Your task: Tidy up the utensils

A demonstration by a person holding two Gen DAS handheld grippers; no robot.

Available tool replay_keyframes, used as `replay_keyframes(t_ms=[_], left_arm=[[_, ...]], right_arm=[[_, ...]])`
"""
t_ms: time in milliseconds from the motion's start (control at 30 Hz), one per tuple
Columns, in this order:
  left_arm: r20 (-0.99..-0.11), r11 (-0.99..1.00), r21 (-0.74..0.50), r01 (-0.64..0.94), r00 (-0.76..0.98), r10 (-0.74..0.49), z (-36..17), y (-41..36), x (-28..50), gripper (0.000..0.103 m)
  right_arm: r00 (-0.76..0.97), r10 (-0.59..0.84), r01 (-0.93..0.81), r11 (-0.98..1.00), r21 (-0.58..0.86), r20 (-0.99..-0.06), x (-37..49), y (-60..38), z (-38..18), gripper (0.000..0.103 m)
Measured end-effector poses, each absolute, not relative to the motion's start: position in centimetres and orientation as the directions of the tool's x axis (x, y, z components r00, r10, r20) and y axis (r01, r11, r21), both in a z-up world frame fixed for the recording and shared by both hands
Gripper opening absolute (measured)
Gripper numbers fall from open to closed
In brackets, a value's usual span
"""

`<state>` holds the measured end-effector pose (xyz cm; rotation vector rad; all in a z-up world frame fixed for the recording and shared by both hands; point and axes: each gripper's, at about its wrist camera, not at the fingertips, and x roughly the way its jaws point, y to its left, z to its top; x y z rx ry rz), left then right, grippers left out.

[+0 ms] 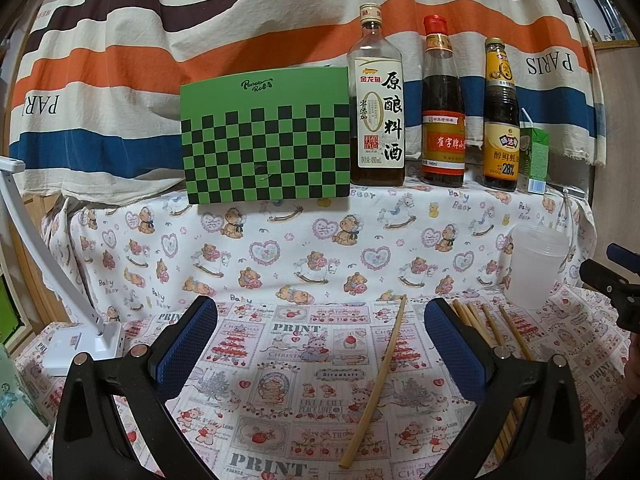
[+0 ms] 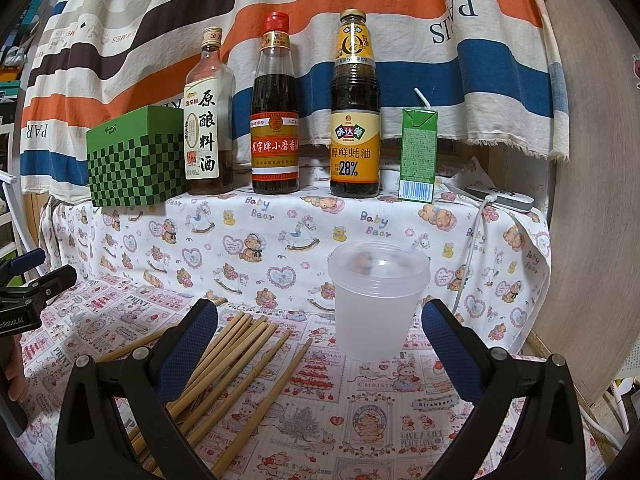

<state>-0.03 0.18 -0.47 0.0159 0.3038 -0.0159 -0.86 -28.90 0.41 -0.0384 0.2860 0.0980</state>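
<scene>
Bright, even light — fisheye-warped edges

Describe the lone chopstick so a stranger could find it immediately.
Start at the green checkered box on the raised shelf, then drop to the printed tablecloth below. One chopstick lies there alone, apart from the chopstick pile beside the plastic cup.

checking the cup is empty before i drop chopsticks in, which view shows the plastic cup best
The right wrist view: the plastic cup stands whole and centred ahead of the open right claw, its open mouth visible. The left wrist view shows it only near the right edge, smaller and distorted.
</scene>
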Motion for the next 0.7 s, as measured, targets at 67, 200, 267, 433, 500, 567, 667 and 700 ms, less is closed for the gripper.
replay_keyframes(t_ms=[67,200,267,433,500,567,667,700], left_arm=[[-0.299,1.0,0.013,0.019,0.954,-0.015,-0.51,0.24,-0.1,0.103],[-0.299,1.0,0.015,0.019,0.954,-0.013,-0.46,0.15,-0.03,0.103],[-0.298,1.0,0.014,0.019,0.954,-0.014,-0.5,0.2,-0.08,0.103],[-0.299,1.0,0.015,0.018,0.954,-0.013,-0.49,0.17,-0.04,0.103],[-0.301,1.0,0.013,0.021,0.954,-0.017,-0.52,0.19,-0.01,0.103],[-0.304,1.0,0.012,0.022,0.952,-0.017,-0.53,0.17,0.01,0.103],[-0.303,1.0,0.012,0.022,0.953,-0.017,-0.54,0.17,0.02,0.103],[-0.304,1.0,0.014,0.022,0.953,-0.016,-0.52,0.16,0.05,0.103]], right_arm=[[0.955,0.091,-0.102,0.995,-0.024,-0.283,-0.84,-28.89,0.41,0.103],[0.955,0.091,-0.102,0.994,-0.024,-0.284,-0.86,-28.89,0.41,0.103],[0.955,0.091,-0.102,0.994,-0.024,-0.283,-0.85,-28.88,0.4,0.103],[0.955,0.091,-0.102,0.994,-0.024,-0.284,-0.86,-28.87,0.41,0.103],[0.954,0.092,-0.103,0.994,-0.024,-0.285,-0.83,-28.87,0.4,0.103],[0.953,0.096,-0.108,0.994,-0.025,-0.288,-0.77,-28.84,0.38,0.103],[0.95,0.102,-0.113,0.993,-0.023,-0.296,-0.6,-28.82,0.28,0.103],[0.949,0.102,-0.114,0.993,-0.021,-0.297,-0.56,-28.85,0.26,0.103]])
